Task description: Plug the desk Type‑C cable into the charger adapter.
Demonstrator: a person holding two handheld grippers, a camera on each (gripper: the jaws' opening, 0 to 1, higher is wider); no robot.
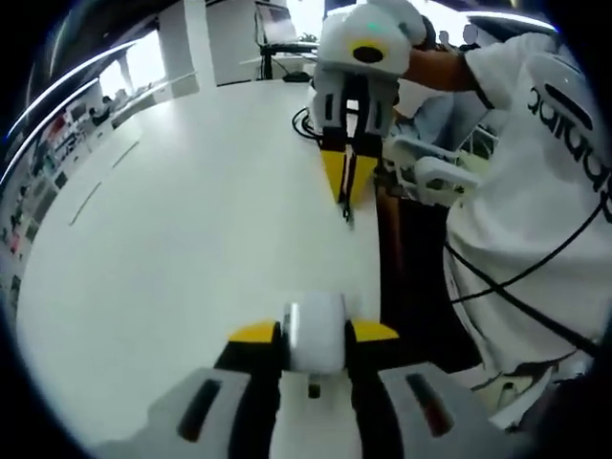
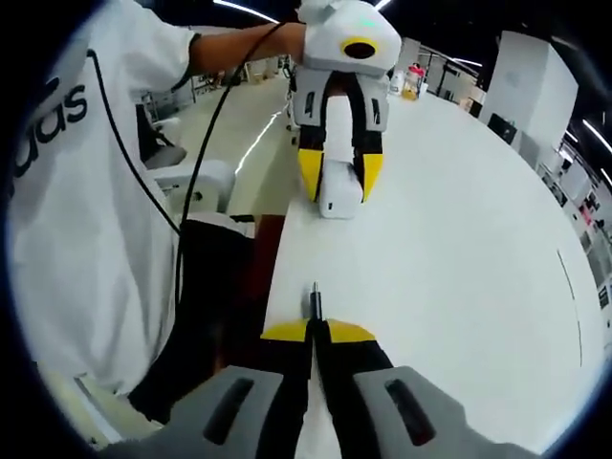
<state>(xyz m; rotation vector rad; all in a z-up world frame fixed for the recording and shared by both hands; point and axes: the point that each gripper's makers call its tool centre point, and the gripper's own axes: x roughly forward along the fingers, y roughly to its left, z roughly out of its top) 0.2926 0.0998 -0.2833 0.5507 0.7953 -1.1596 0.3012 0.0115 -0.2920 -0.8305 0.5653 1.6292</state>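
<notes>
Left gripper [image 1: 315, 333]: we see its yellow-tipped jaws clamped on the white charger adapter [image 1: 316, 330], which stands between them at the bottom of the left gripper view.
Same gripper from the other side: in the right gripper view we see it [image 2: 337, 182] facing us, tips down, the charger adapter [image 2: 340, 182] a rounded white block between the jaws, its lower end near or on the desk; we cannot tell which.
Right gripper [image 2: 316, 330]: we see its jaws drawn close together on the Type-C cable [image 2: 315, 298], whose short dark plug end sticks out past the tips toward the adapter.
Same gripper from the other side: in the left gripper view we see it [image 1: 346, 186] pointing down at the desk edge, the cable's plug [image 1: 348, 212] a thin dark tip below the yellow jaws.
Gap: we see the plug and the adapter well apart, facing each other along the desk edge, not yet joined.
What one view adds: the left gripper view shows a dark loop of cable [image 1: 304, 124] lying on the desk behind the right gripper.
Surface: we see a wide, plain white desk [image 1: 191, 249] with a straight edge beside the person.
Person: white T-shirt [image 2: 76, 210] with dark lettering, a black cord running across it.
Room: we see white pillars, ceiling light strips, and further desks and chairs in the background.
</notes>
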